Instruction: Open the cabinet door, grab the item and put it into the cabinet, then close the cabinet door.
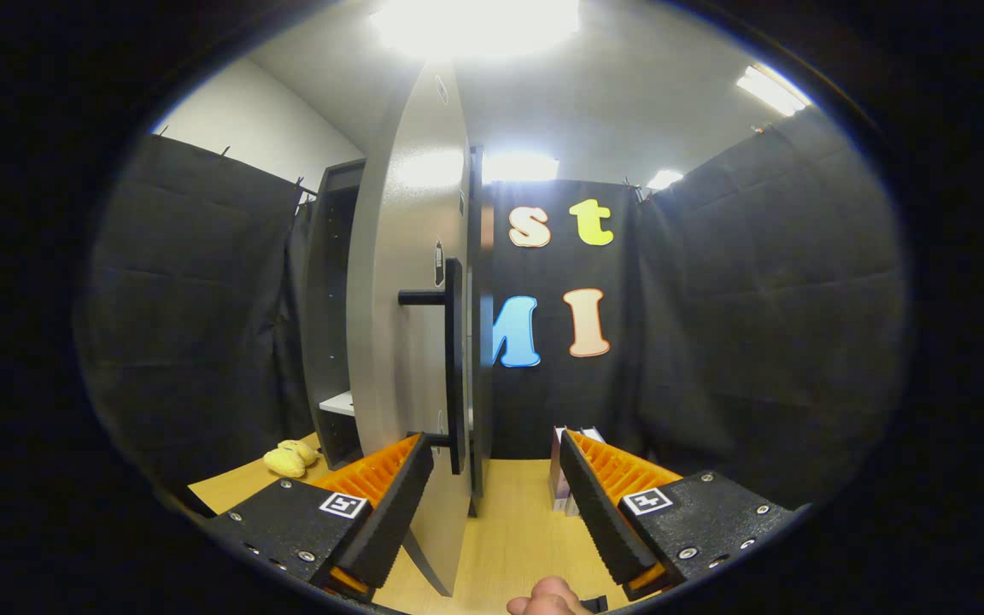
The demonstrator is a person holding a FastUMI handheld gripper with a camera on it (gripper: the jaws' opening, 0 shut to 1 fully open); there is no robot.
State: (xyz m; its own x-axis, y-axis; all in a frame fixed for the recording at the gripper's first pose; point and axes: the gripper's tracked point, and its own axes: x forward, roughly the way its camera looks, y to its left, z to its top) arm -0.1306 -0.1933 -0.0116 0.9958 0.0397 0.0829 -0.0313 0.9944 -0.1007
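Observation:
The grey cabinet door (411, 282) stands swung out towards me, nearly edge-on. Its black vertical bar handle (455, 367) rises just ahead of my fingers, close beside the left fingertip (413, 461). My gripper (496, 444) is open, and both fingers are apart from the handle and the door's edge. Left of the door is the dark cabinet body (330, 299) with a white shelf (338, 402) inside. A yellow soft item (289, 459) lies on the wooden table (509, 521) to the left of the cabinet, beyond my left finger.
A small pale box (559, 478) stands on the table behind my right finger. Black cloth walls close in the booth on the left, back and right. A person's fingertip (547, 598) shows below, between the gripper's fingers.

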